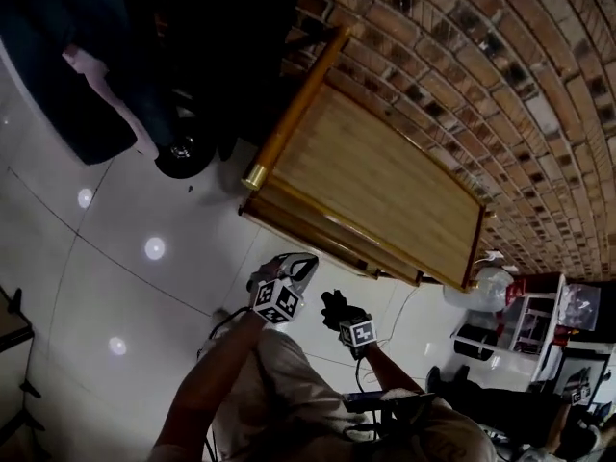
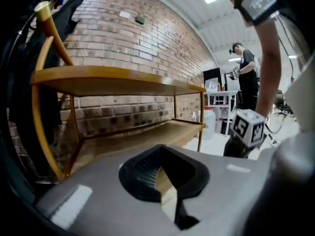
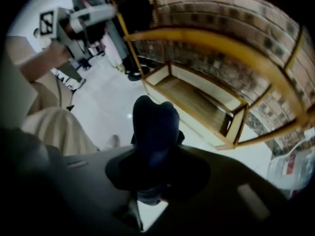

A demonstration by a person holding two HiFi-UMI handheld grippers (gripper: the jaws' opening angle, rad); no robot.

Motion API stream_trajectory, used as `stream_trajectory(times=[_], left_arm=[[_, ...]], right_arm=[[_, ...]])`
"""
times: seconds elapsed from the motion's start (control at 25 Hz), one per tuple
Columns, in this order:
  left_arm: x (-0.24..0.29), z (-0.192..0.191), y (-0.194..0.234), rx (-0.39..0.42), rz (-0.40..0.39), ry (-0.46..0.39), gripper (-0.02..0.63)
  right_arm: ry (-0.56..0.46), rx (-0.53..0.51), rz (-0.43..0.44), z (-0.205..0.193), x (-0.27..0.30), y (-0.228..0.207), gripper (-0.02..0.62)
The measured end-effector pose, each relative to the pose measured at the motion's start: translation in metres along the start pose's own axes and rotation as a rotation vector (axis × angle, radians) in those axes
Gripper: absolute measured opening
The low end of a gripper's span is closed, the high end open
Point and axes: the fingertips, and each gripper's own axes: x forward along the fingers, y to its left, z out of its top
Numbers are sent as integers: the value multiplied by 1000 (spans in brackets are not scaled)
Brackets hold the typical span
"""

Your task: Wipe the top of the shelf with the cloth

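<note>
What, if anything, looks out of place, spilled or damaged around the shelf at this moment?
Nothing stands out. The shelf stands upright along the brick wall, its top bare with no spill or damage visible. The dark cloth is clamped in the right gripper, held short of the shelf.

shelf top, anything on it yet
Nothing shows: in the head view the shelf top is bare wood, though its far end lies in shadow. The cloth is clamped in the right gripper, off the shelf.
</note>
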Motion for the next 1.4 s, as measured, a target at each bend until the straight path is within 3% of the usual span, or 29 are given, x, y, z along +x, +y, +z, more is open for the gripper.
stream_trajectory(times=[0.12,0.24,0.44,0.72,0.96,1.16,1.4], left_arm=[[-53,3,6,-30,12,77,-2],[-98,73,15,-44,4,46,-2],[-150,188,29,-57,-2,56,-2],[-200,314,30,-43,-175,70,-2],[-255,420,46,-94,-177,47,-3],[-286,472,51,-66,-217,25,-3],[-306,480,57,-132,-243,44,-6]], right_arm=[[8,-86,48,35,-77,48,103],[14,-118,-6,73,-146,50,103],[-79,-39,-70,155,-250,46,103],[-121,-52,-105,250,-366,55,103],[-128,-17,-150,311,-478,62,104],[-276,86,-191,368,-554,53,106],[-420,198,-170,402,-595,66,106]])
